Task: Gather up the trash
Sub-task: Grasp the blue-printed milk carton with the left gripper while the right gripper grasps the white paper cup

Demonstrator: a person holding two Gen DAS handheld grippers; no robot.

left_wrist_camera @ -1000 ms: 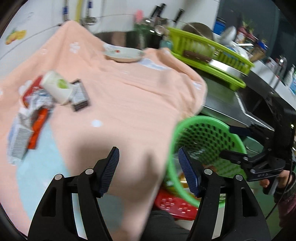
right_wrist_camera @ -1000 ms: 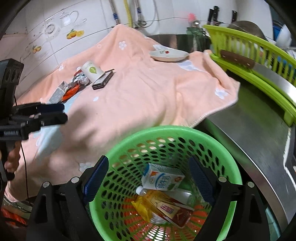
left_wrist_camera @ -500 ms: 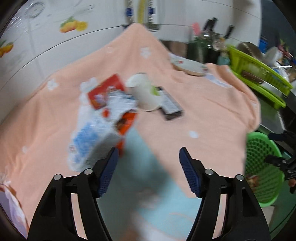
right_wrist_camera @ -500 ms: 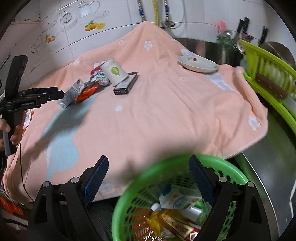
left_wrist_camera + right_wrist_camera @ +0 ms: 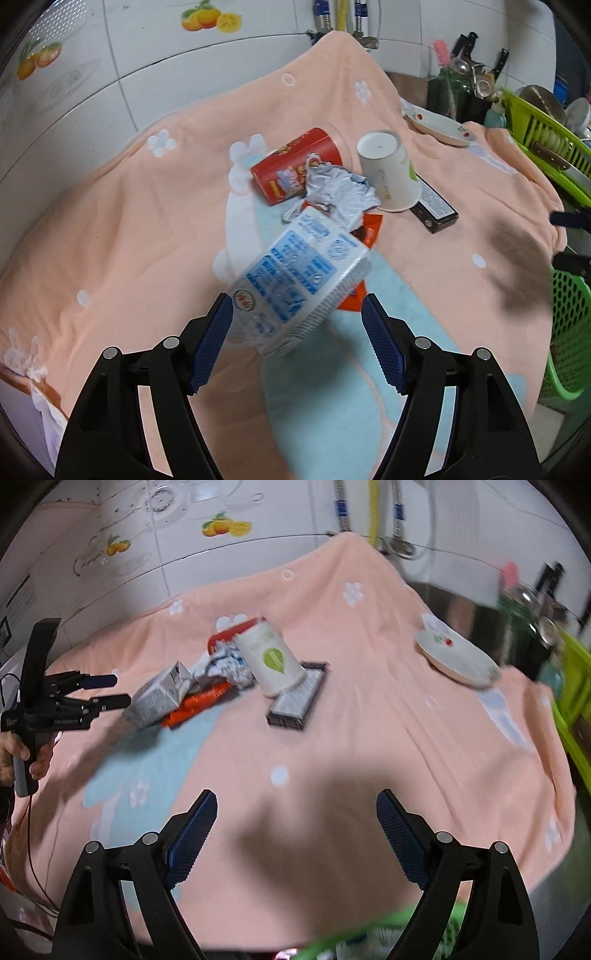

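Note:
A pile of trash lies on the peach towel [image 5: 122, 236]: a white-and-blue carton [image 5: 299, 280], a red box [image 5: 295, 166], crumpled foil [image 5: 340, 192], an orange wrapper [image 5: 365, 229], a tipped paper cup [image 5: 388, 173] and a black box [image 5: 436, 210]. My left gripper [image 5: 297, 338] is open, its fingers either side of the carton's near end. In the right wrist view it [image 5: 103, 690] sits just left of the carton [image 5: 159, 698]. My right gripper [image 5: 295, 834] is open and empty above the towel, short of the cup [image 5: 273, 661].
A green basket [image 5: 569, 332] stands off the towel's right edge; its rim [image 5: 369, 934] shows at the bottom of the right wrist view. A white plate [image 5: 454, 657] lies at the back right. A green dish rack [image 5: 546, 144] stands further right. Tiled wall behind.
My left gripper has swung from the basket to the trash pile and closed in on the carton. My right gripper has lifted from over the basket toward the towel.

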